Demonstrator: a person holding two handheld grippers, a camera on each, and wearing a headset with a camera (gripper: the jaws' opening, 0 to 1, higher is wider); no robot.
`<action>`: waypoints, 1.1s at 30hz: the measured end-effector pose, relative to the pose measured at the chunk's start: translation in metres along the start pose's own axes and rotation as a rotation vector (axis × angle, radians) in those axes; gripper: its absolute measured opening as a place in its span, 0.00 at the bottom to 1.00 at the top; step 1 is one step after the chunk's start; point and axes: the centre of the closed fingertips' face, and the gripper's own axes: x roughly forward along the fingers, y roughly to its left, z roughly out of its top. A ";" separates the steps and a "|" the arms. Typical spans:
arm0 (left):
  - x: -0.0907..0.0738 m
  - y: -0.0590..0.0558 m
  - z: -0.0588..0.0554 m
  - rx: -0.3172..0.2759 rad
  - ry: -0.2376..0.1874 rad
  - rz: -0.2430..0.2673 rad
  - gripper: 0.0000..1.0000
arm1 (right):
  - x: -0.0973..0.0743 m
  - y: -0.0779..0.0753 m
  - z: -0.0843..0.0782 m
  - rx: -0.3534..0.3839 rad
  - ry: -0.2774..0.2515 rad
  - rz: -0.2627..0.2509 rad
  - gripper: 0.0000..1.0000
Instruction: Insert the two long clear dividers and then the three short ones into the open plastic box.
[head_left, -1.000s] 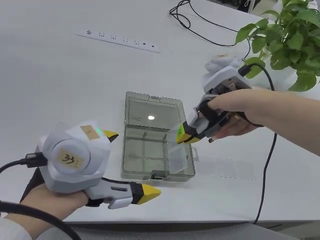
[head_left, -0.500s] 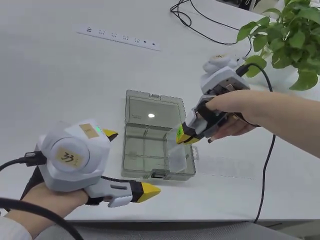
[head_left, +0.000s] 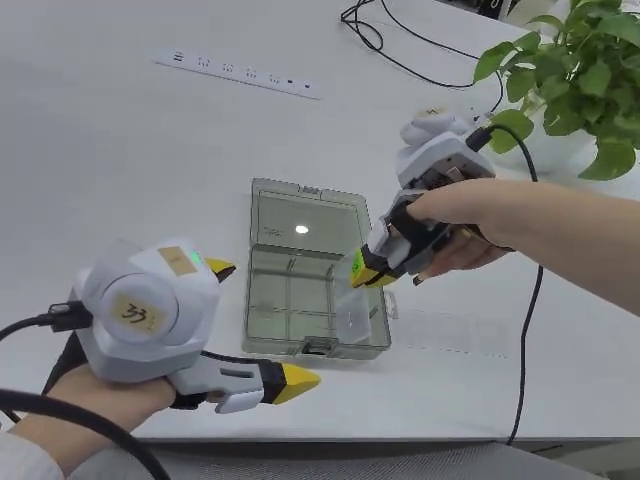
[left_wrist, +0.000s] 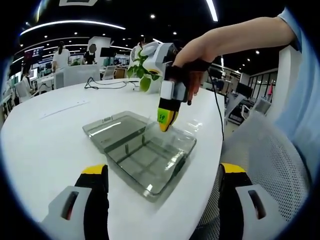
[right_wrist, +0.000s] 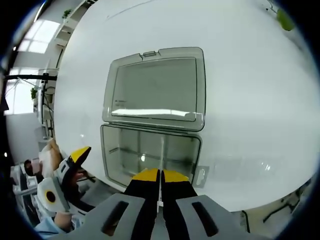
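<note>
Your right tool holds a short clear divider at the open box

The short clear divider (head_left: 356, 312) hangs tilted over the right end of the plastic box (head_left: 249, 305), lower edge down inside; you cannot tell whether it is seated. Fitted dividers (head_left: 290, 298) already cross the base. The lid (head_left: 305, 222) lies flat open on the far side, on the white counter (head_left: 120, 170). Your right tool (head_left: 366, 272) is clamped on the divider's upper edge. Your left tool (left_wrist: 162, 172) hovers off the box's near left corner, jaws wide apart and empty. More clear pieces (head_left: 450, 335) lie flat just right of the box; a power strip (head_left: 240, 77) and a plant (head_left: 570, 70) sit well beyond
</note>
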 end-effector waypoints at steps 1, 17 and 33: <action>0.000 0.000 0.000 0.000 -0.001 0.000 0.93 | 0.000 0.001 0.000 -0.001 0.001 -0.002 0.02; 0.003 -0.002 0.001 0.007 0.000 -0.012 0.93 | 0.004 0.005 0.002 -0.061 0.004 -0.091 0.02; 0.001 -0.001 0.000 0.003 0.002 -0.009 0.93 | 0.020 0.009 -0.004 -0.123 -0.009 -0.149 0.03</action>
